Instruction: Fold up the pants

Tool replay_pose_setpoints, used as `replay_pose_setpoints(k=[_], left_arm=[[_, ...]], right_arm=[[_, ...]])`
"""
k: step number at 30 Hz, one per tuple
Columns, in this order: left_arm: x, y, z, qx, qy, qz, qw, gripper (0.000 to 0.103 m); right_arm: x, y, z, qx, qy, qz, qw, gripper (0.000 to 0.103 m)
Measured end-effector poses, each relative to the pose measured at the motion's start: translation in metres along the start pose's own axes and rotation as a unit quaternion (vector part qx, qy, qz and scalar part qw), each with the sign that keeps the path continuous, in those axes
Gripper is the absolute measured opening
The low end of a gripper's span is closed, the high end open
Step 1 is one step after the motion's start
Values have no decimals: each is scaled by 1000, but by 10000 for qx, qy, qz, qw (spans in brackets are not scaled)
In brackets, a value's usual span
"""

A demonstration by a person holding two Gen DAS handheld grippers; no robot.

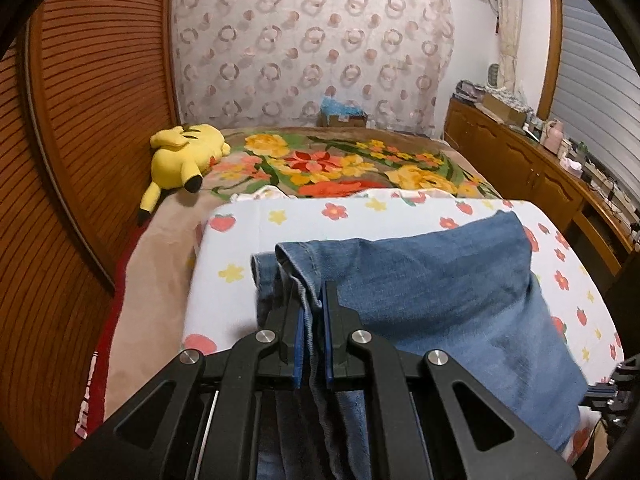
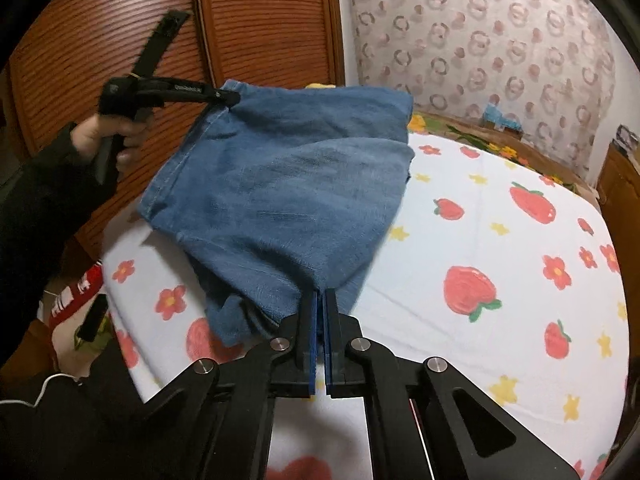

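Hanging between the two tools, the folded blue denim pants are filling the centre of the right wrist view, draping from the upper left of the frame down to the lower middle above the white bedsheet printed with strawberries and flowers. The black right gripper with blue pads is sitting at the bottom centre of that view, its fingers pressed close together and pinching the lower edge of the denim. In the upper left of the same frame, the black left gripper is clamping a hemmed corner of the pants, and the person's left hand in a dark sleeve is gripping its handle in front of the brown slatted wooden wardrobe door. In the left wrist view, the left gripper is occupying the lower centre, its blue-padded fingers nearly closed on a fold of denim that is running between them, while the rest of the cloth is spreading toward the right of the frame over the sheet. A yellow plush toy with black-tipped ears is lying at the middle left on a floral blanket of orange, yellow and green, with a sheer curtain patterned in pink rings hanging across the top.
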State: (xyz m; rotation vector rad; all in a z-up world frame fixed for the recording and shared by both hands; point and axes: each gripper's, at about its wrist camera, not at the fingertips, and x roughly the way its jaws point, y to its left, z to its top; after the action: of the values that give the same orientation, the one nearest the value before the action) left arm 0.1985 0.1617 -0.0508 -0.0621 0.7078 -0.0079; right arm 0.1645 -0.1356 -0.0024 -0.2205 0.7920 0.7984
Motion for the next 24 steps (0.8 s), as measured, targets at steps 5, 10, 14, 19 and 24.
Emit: replay_pose_setpoints(k=[5,10,14,19,24], left_arm=[[-4,9,5,-144,-54,-49,9999,8],[4,7,1,-56,96,-36,9999,8],[-2,1,-9,59,157,17,9999,18],[-25,-17,-23,282,0,87,9996,53],[-53,-37,-38,432,-252,-162,9986,71]], right_arm=[[-33,-8,-11,351,-206,51,9992,1],[-27,8,-28,336,29,156,9993,1],[-21,1,-29,491,43,85,9987,5],[-33,-7,-20,560,-286,-182,9979,40],[-18,-10,-13,602,-237,-326,9974,41]])
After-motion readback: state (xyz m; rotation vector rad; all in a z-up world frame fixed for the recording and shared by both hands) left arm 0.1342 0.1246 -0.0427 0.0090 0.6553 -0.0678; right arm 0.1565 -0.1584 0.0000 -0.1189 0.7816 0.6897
